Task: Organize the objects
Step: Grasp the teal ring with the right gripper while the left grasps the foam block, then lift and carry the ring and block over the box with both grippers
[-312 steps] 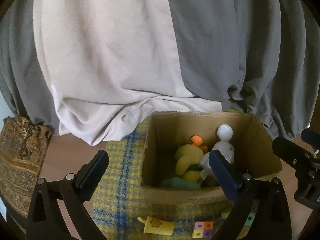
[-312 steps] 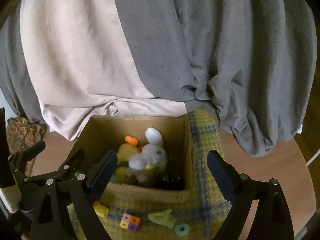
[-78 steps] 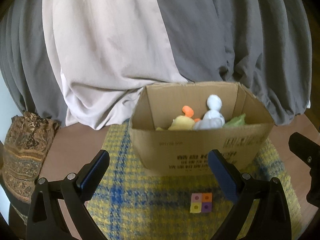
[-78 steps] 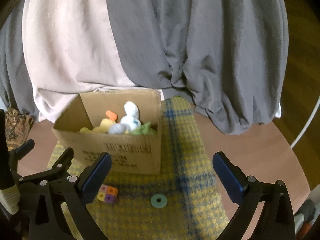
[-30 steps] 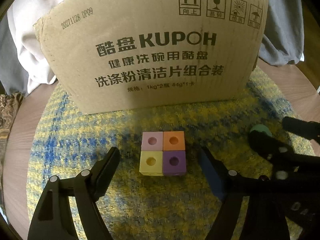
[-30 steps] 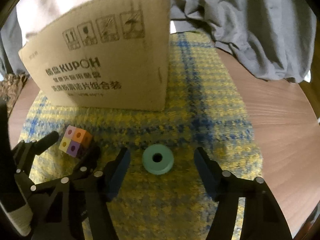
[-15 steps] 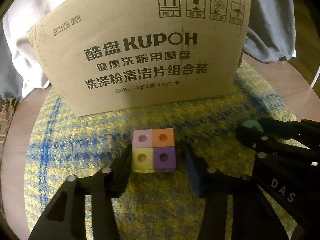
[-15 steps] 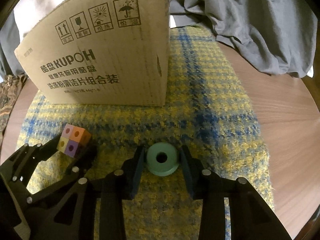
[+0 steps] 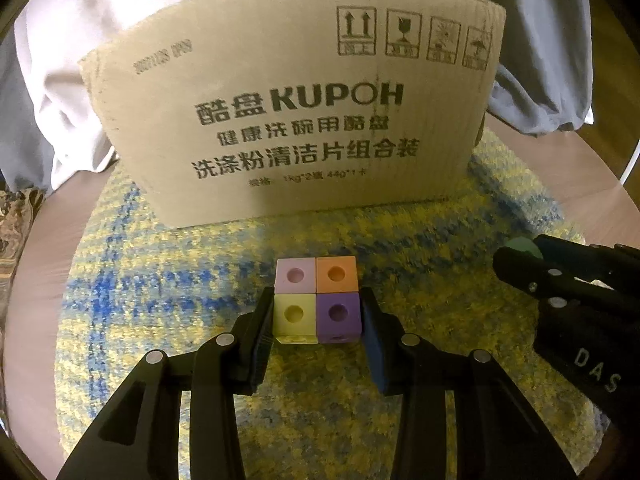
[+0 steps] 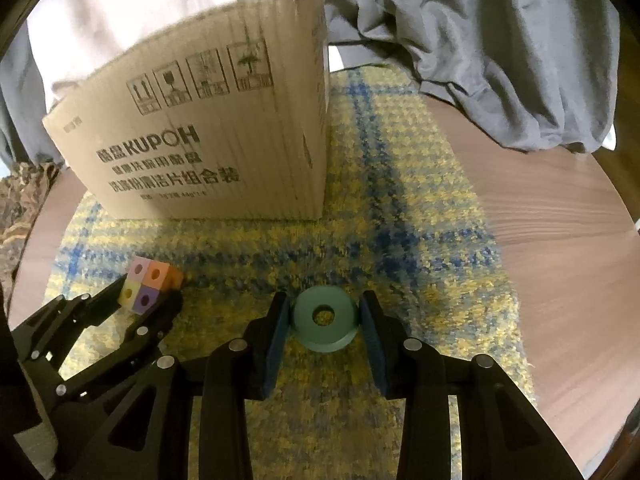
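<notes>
A four-colour cube block (image 9: 317, 299) with pink, orange, yellow and purple squares lies on the yellow-blue plaid mat (image 9: 160, 280). My left gripper (image 9: 318, 312) is shut on the cube block's near half. A green ring (image 10: 324, 318) lies on the mat to the right; my right gripper (image 10: 325, 320) is shut on the green ring. The cube block (image 10: 150, 284) and left gripper (image 10: 146, 300) also show in the right wrist view. The right gripper (image 9: 520, 256) shows in the left wrist view. A cardboard box (image 9: 288, 120) stands just behind; its inside is hidden.
The mat lies on a round wooden table (image 10: 560, 240). Grey and white cloth (image 10: 480, 20) hangs behind the box (image 10: 208, 140). A patterned brown fabric (image 9: 12, 220) lies at the far left.
Both grippers came down low in front of the box. Over the last second the left jaws closed on the cube block and the right jaws closed on the green ring.
</notes>
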